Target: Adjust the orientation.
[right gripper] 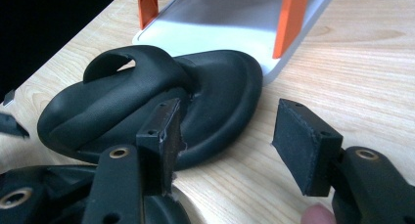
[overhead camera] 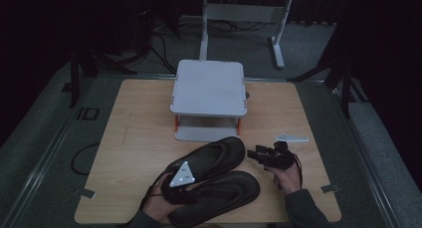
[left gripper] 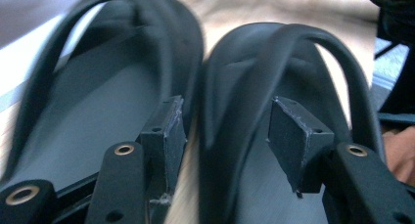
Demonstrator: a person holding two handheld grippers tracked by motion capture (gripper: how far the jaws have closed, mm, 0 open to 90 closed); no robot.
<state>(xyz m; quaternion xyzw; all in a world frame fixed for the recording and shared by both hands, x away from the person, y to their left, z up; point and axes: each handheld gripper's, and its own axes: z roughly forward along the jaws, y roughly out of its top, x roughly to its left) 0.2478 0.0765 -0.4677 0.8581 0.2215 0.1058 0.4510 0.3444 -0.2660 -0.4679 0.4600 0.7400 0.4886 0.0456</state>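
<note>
Two black flip-flop sandals lie side by side on the wooden table [overhead camera: 134, 138], slanting from front left to back right. The far sandal [overhead camera: 214, 156] [left gripper: 98, 101] [right gripper: 147, 106] points its toe at the stand; the near sandal [overhead camera: 224, 193] [left gripper: 274, 87] lies closer to the front edge. My left gripper [overhead camera: 186, 185] [left gripper: 230, 136] sits at their heel ends, open, its jaws straddling the two neighbouring rims. My right gripper [overhead camera: 259, 154] [right gripper: 235, 141] is open just right of the far sandal's toe, above bare wood, holding nothing.
A grey two-tier stand [overhead camera: 209, 88] [right gripper: 220, 18] with orange posts [right gripper: 291, 18] stands at the back middle of the table, just beyond the far sandal. A small flat grey piece [overhead camera: 291, 137] lies right of it. Dark floor with cables surrounds the table.
</note>
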